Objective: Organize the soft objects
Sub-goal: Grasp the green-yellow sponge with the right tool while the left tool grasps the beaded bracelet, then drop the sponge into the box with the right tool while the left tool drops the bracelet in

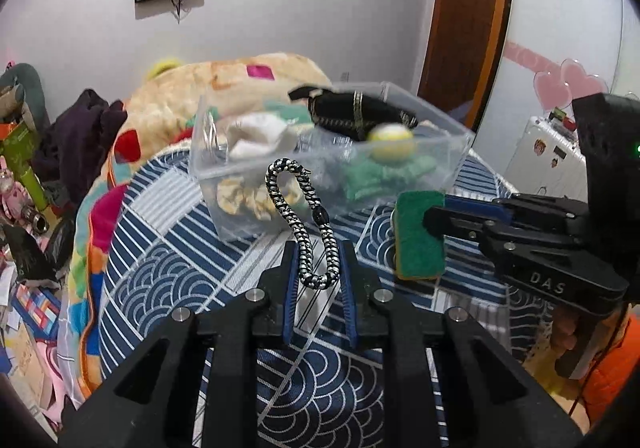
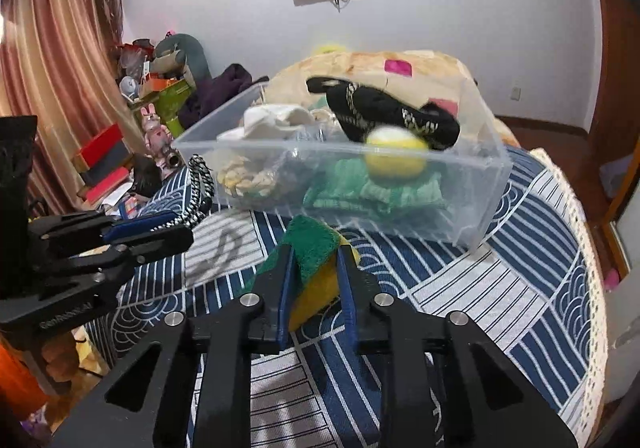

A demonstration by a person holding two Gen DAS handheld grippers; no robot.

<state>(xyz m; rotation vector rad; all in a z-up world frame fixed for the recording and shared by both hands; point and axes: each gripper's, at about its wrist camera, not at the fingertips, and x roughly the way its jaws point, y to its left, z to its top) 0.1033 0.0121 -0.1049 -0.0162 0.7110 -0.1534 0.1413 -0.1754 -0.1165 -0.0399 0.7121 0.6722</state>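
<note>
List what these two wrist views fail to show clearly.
- Yellow ball: motion-blurred in both views; resting or moving, cannot tell.
- Clear bin: its floor is covered by the green cloth and other soft items.
- Black-and-white cord: right wrist view shows only part, behind the left hand-held gripper.
- Sponge: its lower end sits hidden between the right hand-held gripper fingers.

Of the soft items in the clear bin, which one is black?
The black sock with gold patterning, lying on top at the back of the clear bin. The others are white, green, yellow and tan.
</note>
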